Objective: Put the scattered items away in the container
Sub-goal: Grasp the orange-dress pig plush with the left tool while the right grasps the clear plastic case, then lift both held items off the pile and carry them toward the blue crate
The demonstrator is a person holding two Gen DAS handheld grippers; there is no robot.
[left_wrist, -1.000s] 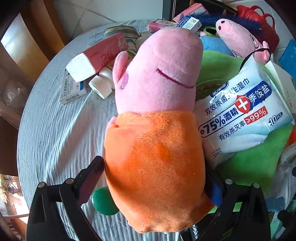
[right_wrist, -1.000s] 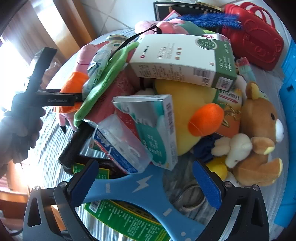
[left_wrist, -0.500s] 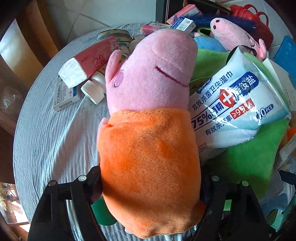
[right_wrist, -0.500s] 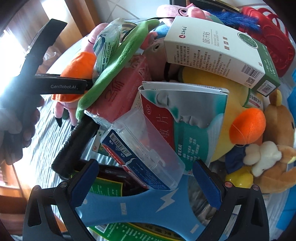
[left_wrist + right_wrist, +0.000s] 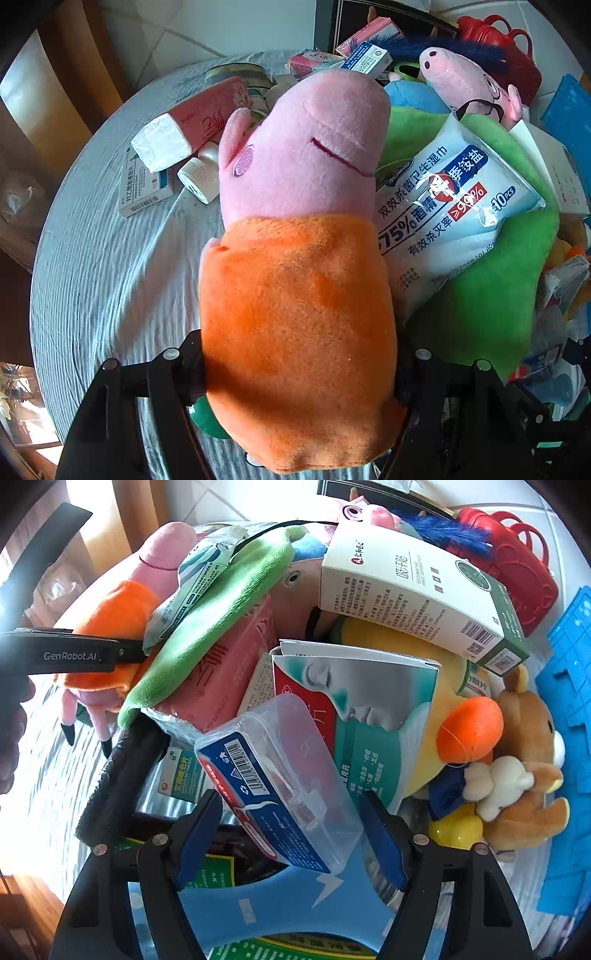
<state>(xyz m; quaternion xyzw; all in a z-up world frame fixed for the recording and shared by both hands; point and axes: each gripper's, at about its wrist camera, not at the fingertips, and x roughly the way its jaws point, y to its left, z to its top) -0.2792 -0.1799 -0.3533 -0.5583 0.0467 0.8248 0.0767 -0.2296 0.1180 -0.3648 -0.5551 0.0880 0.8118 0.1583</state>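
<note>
My left gripper (image 5: pixel 299 363) is shut on the orange body of a pink pig plush (image 5: pixel 299 280), which also shows in the right wrist view (image 5: pixel 110 616) with the left gripper's black finger across it. My right gripper (image 5: pixel 291 830) has its jaws closed in on a clear plastic box with a blue label (image 5: pixel 280 782), touching or nearly touching its sides. The box lies tilted on a heap of items. A blue container (image 5: pixel 569 716) stands at the right edge.
The heap holds a wet-wipes pack (image 5: pixel 450 206), green plush (image 5: pixel 487 295), white-green carton (image 5: pixel 417 594), teal carton (image 5: pixel 369 716), yellow duck plush (image 5: pixel 458 731), brown bear (image 5: pixel 528 753), red basket (image 5: pixel 517 572). Tissue pack (image 5: pixel 192 125), pill bottle (image 5: pixel 199 177), small box (image 5: pixel 144 192) lie on the striped cloth.
My left gripper has closed on the pig plush's orange body. My right gripper has moved in toward the heap and its jaws have narrowed around the clear box.
</note>
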